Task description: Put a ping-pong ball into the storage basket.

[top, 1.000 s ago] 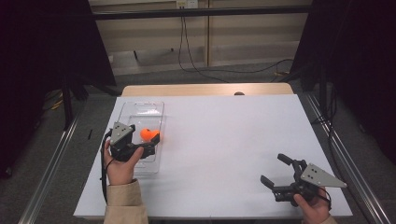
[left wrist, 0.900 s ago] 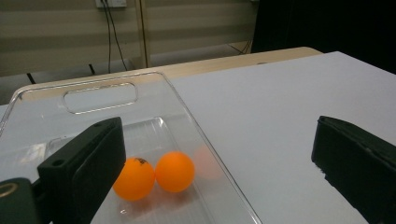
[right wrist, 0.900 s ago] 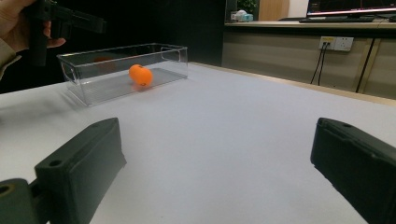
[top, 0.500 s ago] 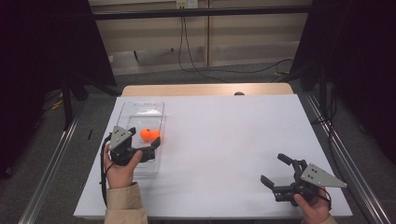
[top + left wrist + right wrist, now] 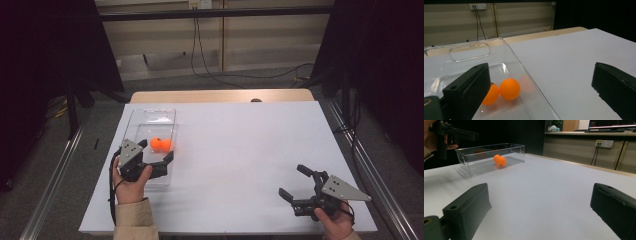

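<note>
Two orange balls [image 5: 161, 144] sit touching inside a clear tray [image 5: 150, 116] near the bench's left edge. Left tongs [image 5: 156, 156] hover wide open, empty, above them; right tongs [image 5: 295, 182] gape empty. A careless dip could nudge the tray.

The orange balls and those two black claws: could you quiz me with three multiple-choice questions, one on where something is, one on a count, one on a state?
1. Where do the orange balls lie?
A. on the bare white table
B. inside the clear plastic box
C. between the right claw's jaws

2. How many orange balls are there?
A. one
B. two
C. four

3. How do the left claw's jaws stand?
A. wide open, holding nothing
B. shut on a ball
C. shut on the box rim

Answers:
1 B: both orange balls rest on the floor of the clear plastic box.
2 B: the left gripper view shows two side by side.
3 A: the left claw has its jaws apart with nothing between them.
</note>
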`<state>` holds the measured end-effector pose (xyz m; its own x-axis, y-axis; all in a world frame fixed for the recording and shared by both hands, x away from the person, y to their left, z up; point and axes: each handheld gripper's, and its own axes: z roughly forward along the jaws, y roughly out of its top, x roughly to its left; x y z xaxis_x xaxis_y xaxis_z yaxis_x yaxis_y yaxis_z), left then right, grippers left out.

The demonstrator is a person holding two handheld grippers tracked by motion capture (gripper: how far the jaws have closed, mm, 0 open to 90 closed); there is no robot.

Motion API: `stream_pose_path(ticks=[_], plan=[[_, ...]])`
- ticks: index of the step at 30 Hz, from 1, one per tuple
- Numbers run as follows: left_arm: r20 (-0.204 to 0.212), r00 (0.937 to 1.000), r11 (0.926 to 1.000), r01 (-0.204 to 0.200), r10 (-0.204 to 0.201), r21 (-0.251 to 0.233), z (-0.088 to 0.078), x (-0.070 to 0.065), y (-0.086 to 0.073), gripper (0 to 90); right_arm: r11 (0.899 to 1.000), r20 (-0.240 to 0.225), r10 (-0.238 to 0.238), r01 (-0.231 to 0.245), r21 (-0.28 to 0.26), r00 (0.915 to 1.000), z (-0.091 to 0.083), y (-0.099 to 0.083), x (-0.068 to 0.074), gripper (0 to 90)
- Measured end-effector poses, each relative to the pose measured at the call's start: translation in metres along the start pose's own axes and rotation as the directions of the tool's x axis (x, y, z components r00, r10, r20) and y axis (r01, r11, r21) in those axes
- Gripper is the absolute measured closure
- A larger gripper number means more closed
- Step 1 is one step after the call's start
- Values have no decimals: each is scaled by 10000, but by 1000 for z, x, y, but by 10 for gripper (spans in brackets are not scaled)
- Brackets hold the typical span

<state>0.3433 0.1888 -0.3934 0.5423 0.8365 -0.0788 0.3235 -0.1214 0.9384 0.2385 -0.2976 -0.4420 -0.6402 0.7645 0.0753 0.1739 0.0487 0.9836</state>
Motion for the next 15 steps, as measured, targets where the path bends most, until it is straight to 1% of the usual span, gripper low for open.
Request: stream_pose_path(ticks=[10, 13, 14, 15], plan=[[201, 9996, 9998, -174, 177, -136, -5, -4, -10, 20, 10000, -5, -26, 26, 14, 10000, 0, 0, 0, 19], [186, 9997, 9997, -158, 161, -166, -7, -3, -13, 19, 10000, -10, -39, 39, 15, 10000, 0, 0, 0, 19], [170, 9998, 9997, -34, 38, -254, -7, -3, -14, 19, 10000, -10, -42, 42, 17, 10000, 0, 0, 0, 19], [199, 9997, 9996, -117, 122, -237, -8, -1, -14, 18, 10000, -24, -33, 33, 20, 10000, 1, 0, 0, 19]])
